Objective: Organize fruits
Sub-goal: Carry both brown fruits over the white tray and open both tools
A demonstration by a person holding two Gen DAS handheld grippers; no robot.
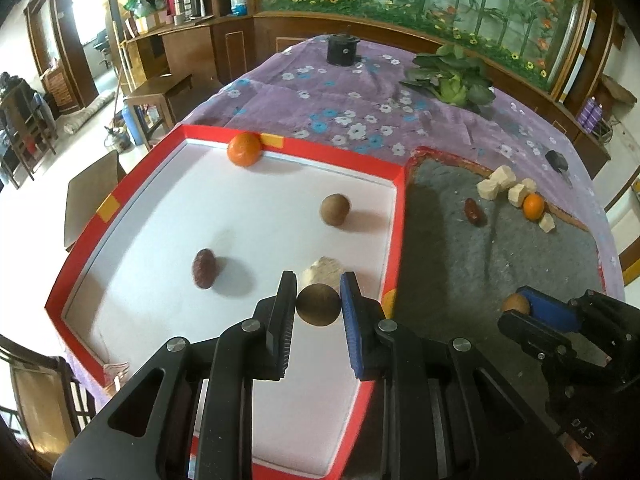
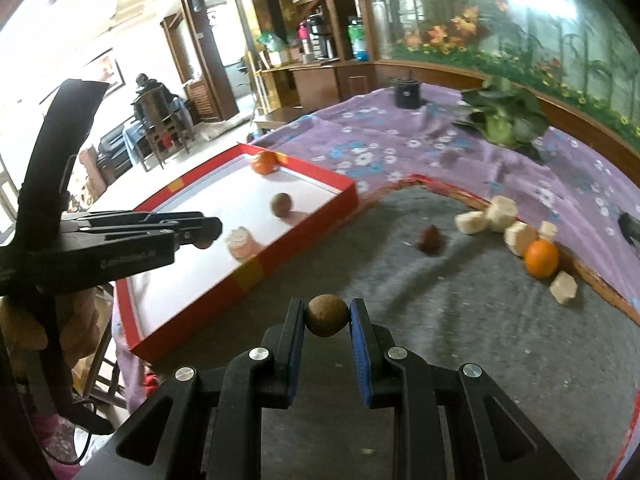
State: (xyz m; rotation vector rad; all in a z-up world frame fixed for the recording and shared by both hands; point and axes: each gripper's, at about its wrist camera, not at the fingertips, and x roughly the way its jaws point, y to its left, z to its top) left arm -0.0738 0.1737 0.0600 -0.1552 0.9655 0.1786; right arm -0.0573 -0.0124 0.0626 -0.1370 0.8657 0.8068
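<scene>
Red-walled and white inside, the tray [image 1: 400, 216] was my landmark. My left claw [image 1: 319, 304] hung over its near right corner, clamped on a brown round fruit [image 1: 319, 306] directly above the tray floor. My right claw [image 2: 327, 316] gripped a second brown fruit [image 2: 327, 315] over the grey mat [image 2: 460, 320], right of the tray, so I judged the left closer to placing.

The red-rimmed tray [image 1: 400, 216] has wide bare white floor between an orange [image 1: 244, 149] at its far wall, a brown ball [image 1: 335, 209], a dark date [image 1: 204, 268] and a pale chunk [image 1: 322, 270]. On the grey mat [image 1: 440, 264], pale chunks [image 1: 498, 182] crowd the far right; the near part lies open.
</scene>
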